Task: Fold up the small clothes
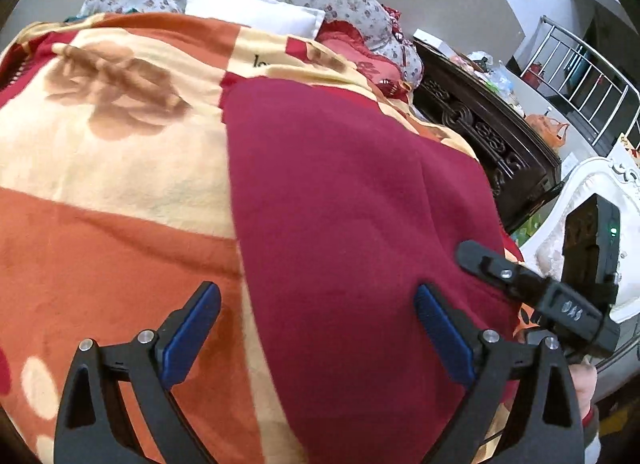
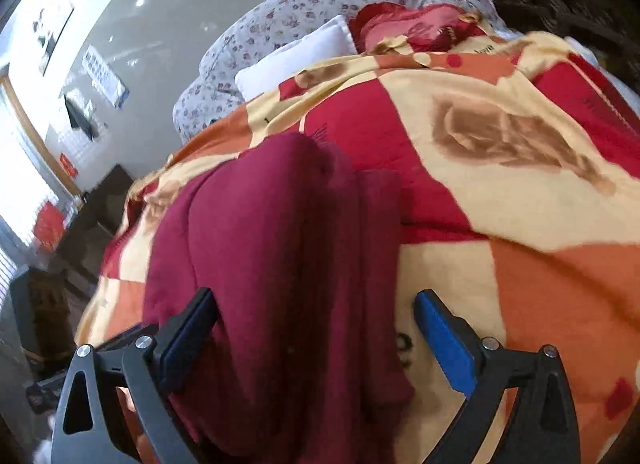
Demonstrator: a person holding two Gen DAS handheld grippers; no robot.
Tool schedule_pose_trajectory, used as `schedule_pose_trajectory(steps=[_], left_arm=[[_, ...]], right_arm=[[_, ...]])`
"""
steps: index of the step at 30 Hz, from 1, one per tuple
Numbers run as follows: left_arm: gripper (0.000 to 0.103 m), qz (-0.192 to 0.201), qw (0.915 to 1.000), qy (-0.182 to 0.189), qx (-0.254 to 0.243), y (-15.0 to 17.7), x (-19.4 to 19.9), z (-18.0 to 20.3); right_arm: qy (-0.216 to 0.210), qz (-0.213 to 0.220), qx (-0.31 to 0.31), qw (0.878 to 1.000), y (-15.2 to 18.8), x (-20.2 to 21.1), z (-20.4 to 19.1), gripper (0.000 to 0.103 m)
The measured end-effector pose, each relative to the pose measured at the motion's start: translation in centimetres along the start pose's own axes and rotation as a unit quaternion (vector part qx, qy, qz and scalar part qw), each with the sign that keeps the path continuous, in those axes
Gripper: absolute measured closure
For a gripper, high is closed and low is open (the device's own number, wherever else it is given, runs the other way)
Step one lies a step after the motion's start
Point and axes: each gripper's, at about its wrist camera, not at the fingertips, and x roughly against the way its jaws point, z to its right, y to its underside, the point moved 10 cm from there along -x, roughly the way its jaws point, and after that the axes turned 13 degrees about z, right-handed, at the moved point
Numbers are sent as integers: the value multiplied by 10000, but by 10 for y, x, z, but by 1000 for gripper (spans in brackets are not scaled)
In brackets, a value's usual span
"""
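Jaws apart over maroon garment on patchwork blanket.

The garment lies on the blanket, pillow behind.

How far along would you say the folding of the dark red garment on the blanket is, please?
Done: the dark red garment already lies doubled in layers on the patterned blanket. In hand: nothing is gripped; the left gripper and right gripper both stand open over it, the cloth loose between their fingers. Left: probably a final fold or tidy-up. No other small clothes show.
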Motion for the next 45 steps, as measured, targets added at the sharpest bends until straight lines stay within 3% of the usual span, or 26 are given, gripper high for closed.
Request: schedule_pose_trajectory(steps=[1, 2, 3, 6, 8, 13, 15, 20, 23, 25, 29, 32, 35, 39, 42, 45], left_arm=[[9, -28, 10000, 65, 3, 0, -2, 2], [32, -53, 9998, 197, -27, 1, -3, 7], [38, -107, 9994, 283, -149, 1, -3, 12], [54, -60, 9989, 257, -386, -2, 8, 18], [58, -91, 9986, 354, -372, -6, 23, 19], [58, -121, 9980, 282, -547, -8, 88, 15], [58, -335, 9983, 102, -468, -2, 114, 3], [56, -451, 9972, -310, -510, 24, 158, -35], [55, -615, 9927, -720, -746, 48, 161, -53], [50, -469, 9893, -981, -972, 56, 170, -59], [39, 73, 9794, -1337, -1510, 51, 195, -50], [31, 289, 9765, -1333, -1667, 51, 203, -39], [31, 273, 9696, -1582, -1846, 54, 198, -40], [30, 268, 9693, -1734, -1723, 59, 195, -53], [26, 309, 9748, -1639, -1482, 63, 192, -57], [26, 381, 9733, -1719, -1475, 64, 192, -56]], right_arm=[[83, 10, 170, 9998, 0, -1, -3, 22], [72, 43, 248, 9997, -1, 0, -6, 30], [-43, 51, 249, 9997, -2, 2, -12, 46], [-13, 55, 280, 9996, -6, 10, -21, 57], [-65, 105, 197, 9997, -9, 18, -27, 62], [-556, 79, 235, 9981, -2, 56, -77, 63], [-635, -47, 326, 9974, 11, 66, -98, 63], [-858, -314, 585, 9941, 58, 78, -150, 59], [-628, -791, 695, 9925, 95, 64, -150, 55], [-325, -1047, 891, 9900, 110, 61, -142, 54], [2, -428, 1172, 9922, 86, 93, -142, 54], [-317, -221, 1279, 9910, 76, 106, -163, 54], [-733, -418, 1661, 9825, 95, 102, -194, 54], [-234, -655, 2376, 9689, 127, 89, -188, 63], [41, -810, 2519, 9643, 145, 77, -167, 64], [60, -773, 2384, 9681, 147, 75, -159, 64]])
